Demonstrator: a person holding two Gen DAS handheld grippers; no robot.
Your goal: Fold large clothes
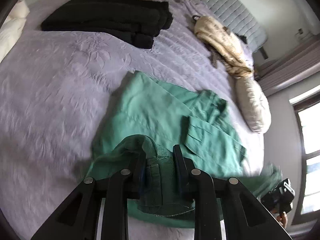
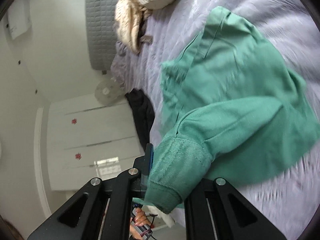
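Green garment (image 1: 152,108): spread on the lilac bed (image 1: 50,92), centre to 5 o'clock in the left view, near end lifted. Left tool (image 1: 160,158): pinching its ribbed hem. Right tool (image 2: 178,156): pinching a ribbed cuff, one finger hidden by cloth. Folded black clothes (image 1: 112,18): 11 o'clock. Cream jacket (image 1: 226,46): 2 o'clock, beside the headboard (image 1: 230,6).

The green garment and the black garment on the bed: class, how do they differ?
The green garment is spread out, one edge lifted in both grippers; the black garment lies folded and untouched. Green is pale, black dark. Both rest on the lilac bedspread.
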